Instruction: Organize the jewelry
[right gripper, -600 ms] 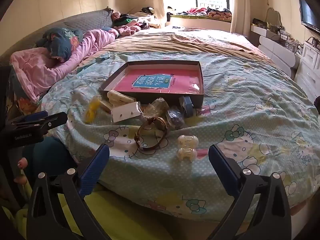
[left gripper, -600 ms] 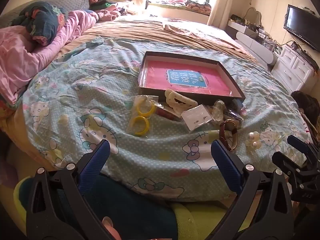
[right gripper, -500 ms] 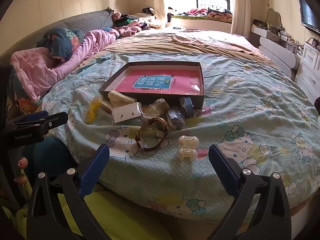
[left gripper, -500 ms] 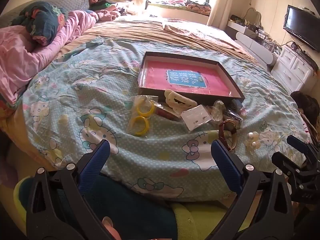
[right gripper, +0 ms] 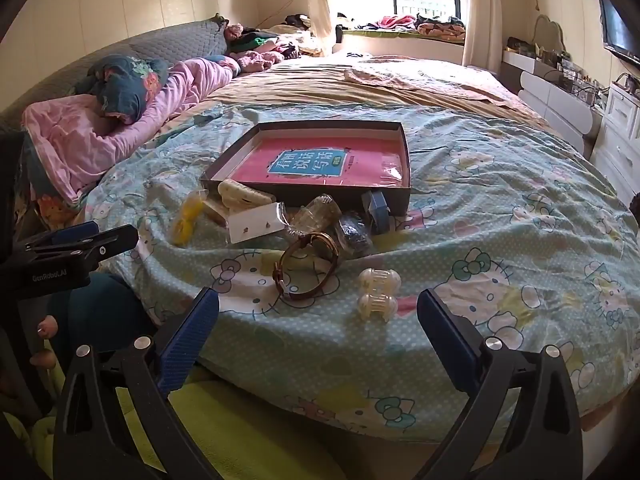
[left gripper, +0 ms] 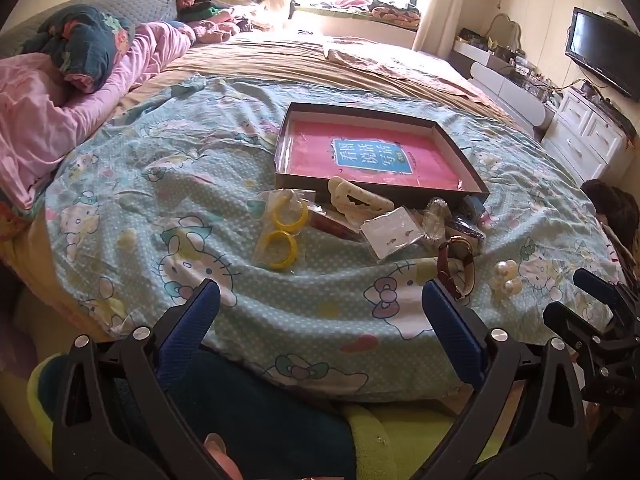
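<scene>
Jewelry lies in a loose heap on the cartoon-print bedspread [left gripper: 168,208], just in front of the near wall of a shallow dark box [right gripper: 404,196] with a pink sheet inside. From the left wrist view, two yellow bangles [left gripper: 282,232] in a clear bag sit at the left of the heap, a cream hair clip [left gripper: 356,200] leans against the box wall, and a white earring card [left gripper: 390,230] lies beside it. A brown-strapped watch [right gripper: 308,266] rests nearer the bed's edge, with a pearly clip [right gripper: 378,290] just to its right and apart from it. A small blue box [right gripper: 378,210] stands against the dark box's near corner. The left gripper [left gripper: 320,312] hangs over the bed's edge, its blue-padded jaws spread wide with nothing between them. The right gripper [right gripper: 318,316] does likewise, jaws wide apart and empty, the watch and pearly clip lying just beyond its tips. A pink quilt [right gripper: 80,136] is bunched at the bed's left.
</scene>
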Demonstrator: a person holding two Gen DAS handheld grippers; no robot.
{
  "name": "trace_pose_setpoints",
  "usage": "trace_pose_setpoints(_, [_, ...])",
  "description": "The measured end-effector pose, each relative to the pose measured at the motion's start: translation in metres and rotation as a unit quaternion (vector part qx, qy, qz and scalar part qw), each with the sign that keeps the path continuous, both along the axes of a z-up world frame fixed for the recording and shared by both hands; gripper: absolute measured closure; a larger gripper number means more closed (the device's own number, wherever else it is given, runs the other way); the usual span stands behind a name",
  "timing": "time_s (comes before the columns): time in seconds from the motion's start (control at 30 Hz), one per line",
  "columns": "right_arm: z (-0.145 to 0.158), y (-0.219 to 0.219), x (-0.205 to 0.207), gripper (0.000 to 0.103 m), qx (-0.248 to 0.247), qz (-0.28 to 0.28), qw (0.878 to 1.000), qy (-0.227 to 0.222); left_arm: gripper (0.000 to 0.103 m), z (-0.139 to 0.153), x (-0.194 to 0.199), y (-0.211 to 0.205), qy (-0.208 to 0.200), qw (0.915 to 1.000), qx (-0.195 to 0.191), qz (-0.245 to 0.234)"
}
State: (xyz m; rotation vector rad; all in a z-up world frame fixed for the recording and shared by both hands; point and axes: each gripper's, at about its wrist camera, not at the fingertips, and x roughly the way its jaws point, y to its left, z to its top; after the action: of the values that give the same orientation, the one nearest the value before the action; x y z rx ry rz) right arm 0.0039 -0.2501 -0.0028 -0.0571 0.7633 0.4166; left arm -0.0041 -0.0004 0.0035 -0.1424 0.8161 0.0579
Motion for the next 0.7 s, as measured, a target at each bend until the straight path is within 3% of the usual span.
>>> trace_pose_setpoints(0.7, [-0.0003,0.0031,-0.0005,0.004,-0.001,0.002,1.000,0.000,0.009,-0.0051,0.0016,-0.0048,0.000,1.0000,0.002,-0.005])
